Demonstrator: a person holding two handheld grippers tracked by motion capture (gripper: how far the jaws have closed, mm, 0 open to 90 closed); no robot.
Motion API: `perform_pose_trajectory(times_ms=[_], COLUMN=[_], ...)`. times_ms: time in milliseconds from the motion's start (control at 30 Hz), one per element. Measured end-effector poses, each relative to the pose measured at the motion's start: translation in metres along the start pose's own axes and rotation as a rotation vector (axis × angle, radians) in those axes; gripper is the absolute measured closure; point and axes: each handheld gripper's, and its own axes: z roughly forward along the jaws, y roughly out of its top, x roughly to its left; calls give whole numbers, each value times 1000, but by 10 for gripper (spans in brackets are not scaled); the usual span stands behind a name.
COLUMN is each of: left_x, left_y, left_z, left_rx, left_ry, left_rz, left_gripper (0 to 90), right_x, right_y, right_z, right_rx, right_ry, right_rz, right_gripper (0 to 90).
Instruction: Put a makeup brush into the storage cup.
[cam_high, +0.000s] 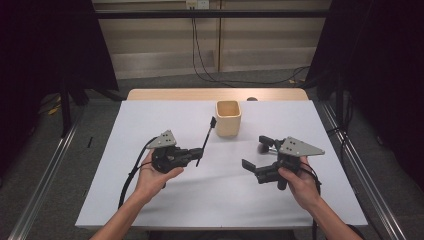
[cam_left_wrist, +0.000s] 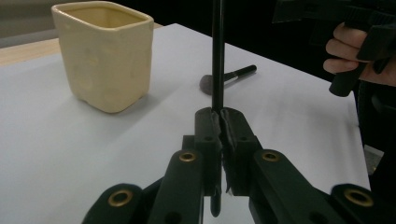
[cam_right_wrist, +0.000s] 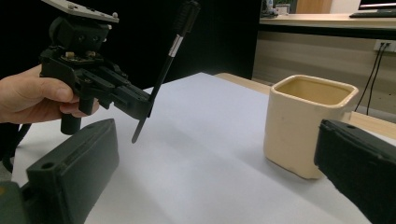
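The counter (cam_high: 150, 200) carries a white surface with bare room on all sides of the work; its far edge shows a strip of wood, and its near edge runs just below the person's forearms. A cream square-walled cup (cam_high: 228, 118) stands upright near the far edge, roughly at mid-width, with open surface to its left, right and front. The left claw (cam_high: 196, 156) sits left of centre, clear of the counter's left edge. The right claw (cam_high: 256, 155) sits right of centre, well apart from the right edge. A thin black stick-shaped tool (cam_high: 205, 140) runs from the left claw up and away toward the cup; its long axis is tilted, the thicker upper end lying just left of the cup and the lower end projecting a short way below the jaws. In the left gripper view the left claw is closed narrow on this tool (cam_left_wrist: 217, 56), pads pressing its shaft. The right claw stands wide with nothing between its jaws. A short makeup brush (cam_left_wrist: 227, 77) lies flat on the counter beside the right claw, bristle end pointing toward the cup.
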Motion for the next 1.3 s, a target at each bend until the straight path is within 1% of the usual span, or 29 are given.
perform_pose_trajectory(times_ms=[133,233,267,300,367,433,467,533,567,633,700,767,833,933,967,1033,1067,1100,1167,1200,1300], left_x=[-3,-5,-6,-6,-8,-9,-10,-11,-12,-13,-14,-15,-15,-15,-15,-15,-14,-14,-14,-14,-14], left_y=[3,5,6,7,8,9,8,7,6,5,6,6,7,7,7,7,6,6,5,5,3], left_z=[1,2,3,5,9,14,16,21,23,25,25,25,24,23,23,23,24,24,25,24,22], left_rx=[-3,-8,-12,-10,2,6,7,6,5,2,-2,-10,-17,-26,-28,-25,-21,-22,-17,-18,-22], left_ry=[0,-4,-8,-11,-15,-23,-24,-36,-38,-46,-48,-50,-50,-55,-58,-54,-55,-56,-57,-59,-54], left_rz=[7,8,7,8,22,23,27,21,19,18,21,19,18,15,10,14,15,15,20,20,14], left_gripper=[857,857,857,857,857,857,857,857,857,857,857,857,857,857,857,857,857,857,857,857,857], right_x=[1,2,3,4,5,5,5,6,6,7,7,8,8,8,9,10,10,11,12,12,11], right_y=[3,7,8,9,10,10,10,11,12,13,14,15,16,17,18,19,20,20,22,22,23], right_z=[6,11,13,15,20,25,27,30,35,36,40,43,46,52,55,60,63,66,71,73,76], right_rx=[1,7,11,11,17,29,30,27,31,31,45,39,41,45,47,57,60,64,72,72,64], right_ry=[6,16,12,16,35,39,52,50,58,52,66,69,78,86,78,80,85,91,99,96,107], right_rz=[23,19,18,18,13,18,14,3,16,12,25,25,38,44,45,53,53,46,47,48,56], right_gripper=[8,10,13,14,8,7,4,0,0,0,0,0,0,0,0,26,23,47,121,155,255])
